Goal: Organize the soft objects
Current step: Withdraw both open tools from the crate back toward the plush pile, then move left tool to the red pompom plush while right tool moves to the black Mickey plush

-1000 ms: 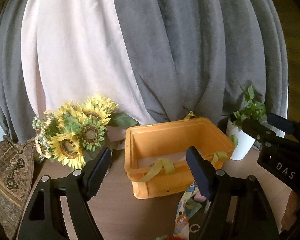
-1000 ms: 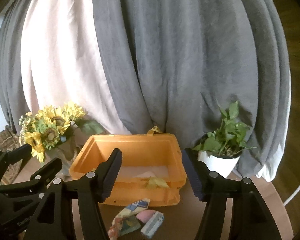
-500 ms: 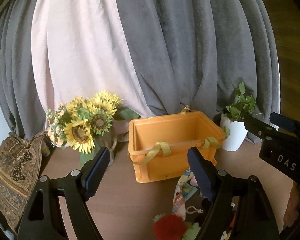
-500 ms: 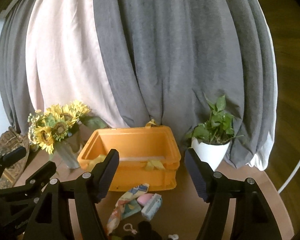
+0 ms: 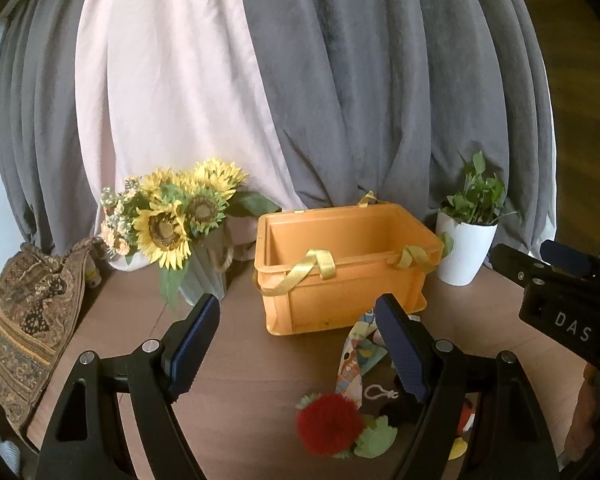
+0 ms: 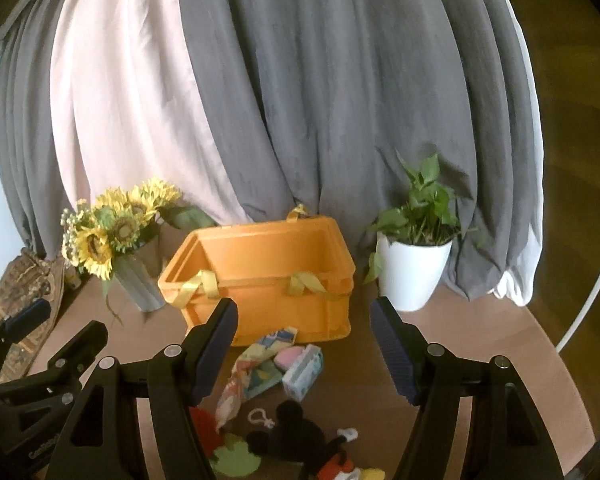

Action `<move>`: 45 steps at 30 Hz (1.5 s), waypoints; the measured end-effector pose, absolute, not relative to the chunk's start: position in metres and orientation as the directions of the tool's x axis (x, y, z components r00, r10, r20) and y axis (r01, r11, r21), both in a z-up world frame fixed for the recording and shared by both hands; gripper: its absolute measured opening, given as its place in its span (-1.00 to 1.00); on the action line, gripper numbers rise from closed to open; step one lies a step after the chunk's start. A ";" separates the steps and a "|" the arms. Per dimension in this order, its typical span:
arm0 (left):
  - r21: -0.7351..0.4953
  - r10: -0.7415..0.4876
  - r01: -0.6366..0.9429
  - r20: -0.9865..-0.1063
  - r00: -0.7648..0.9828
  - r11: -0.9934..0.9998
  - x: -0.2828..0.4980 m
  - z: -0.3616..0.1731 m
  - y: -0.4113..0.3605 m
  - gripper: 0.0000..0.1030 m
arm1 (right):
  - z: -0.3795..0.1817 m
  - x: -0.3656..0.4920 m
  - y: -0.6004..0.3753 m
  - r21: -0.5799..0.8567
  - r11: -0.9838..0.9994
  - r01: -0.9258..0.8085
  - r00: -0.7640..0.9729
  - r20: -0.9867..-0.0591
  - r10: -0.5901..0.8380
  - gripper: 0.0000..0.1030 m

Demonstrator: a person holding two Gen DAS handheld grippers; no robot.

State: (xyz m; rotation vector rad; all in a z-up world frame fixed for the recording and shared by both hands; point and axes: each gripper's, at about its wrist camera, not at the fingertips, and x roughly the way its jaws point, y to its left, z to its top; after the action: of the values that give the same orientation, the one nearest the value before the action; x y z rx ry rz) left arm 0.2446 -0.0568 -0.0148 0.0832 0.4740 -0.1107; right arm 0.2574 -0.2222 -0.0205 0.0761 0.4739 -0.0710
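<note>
A: While both grippers hang over the table [image 5: 240,364], where do the soft things lie?

B: All in front of the crate [image 5: 342,272], on the near side. A patterned cloth [image 6: 246,372] lies closest to the crate's front wall, with a small pastel pouch [image 6: 304,368] beside it. Nearer the cameras sit a red pompom [image 5: 328,424], a green felt leaf [image 6: 234,454] and a black mouse toy [image 6: 292,436] (its lower half is cut off by the frame edge).

A: And the crate?

B: Orange, with yellow ribbons [image 5: 314,266] draped over its rim. I can see nothing inside it from here.

A: The grippers?

B: The left gripper [image 5: 298,344] is spread wide with nothing between its pads. The right gripper [image 6: 304,342] is released too, its jaws having just been opening, and empty.

A: What flanks the crate?

B: Sunflowers [image 5: 176,216] in a vase left of it, a plant [image 6: 414,248] in a white pot right of it, grey curtains [image 6: 340,92] behind.
</note>
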 end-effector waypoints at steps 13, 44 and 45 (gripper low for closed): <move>0.104 -0.077 0.143 -0.479 0.875 0.984 0.219 -0.039 -0.063 0.55 | -0.047 0.239 -0.227 0.042 0.995 0.095 0.852 -0.520 -0.059 0.35; 0.061 -0.081 0.157 -0.646 0.759 0.986 0.226 -0.118 -0.063 0.55 | -0.131 0.248 -0.221 0.010 0.999 0.052 0.710 -0.703 -0.030 0.35; 0.058 -0.084 0.159 -0.649 0.756 0.985 0.227 -0.120 -0.062 0.55 | -0.133 0.249 -0.221 0.010 0.999 0.049 0.709 -0.705 -0.028 0.35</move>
State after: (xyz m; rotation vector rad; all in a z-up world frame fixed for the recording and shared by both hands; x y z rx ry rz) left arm 0.2273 -0.0619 -0.1198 0.1125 0.7011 -0.1329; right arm 0.2490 -0.2207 -0.1333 0.0285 0.7822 -0.0432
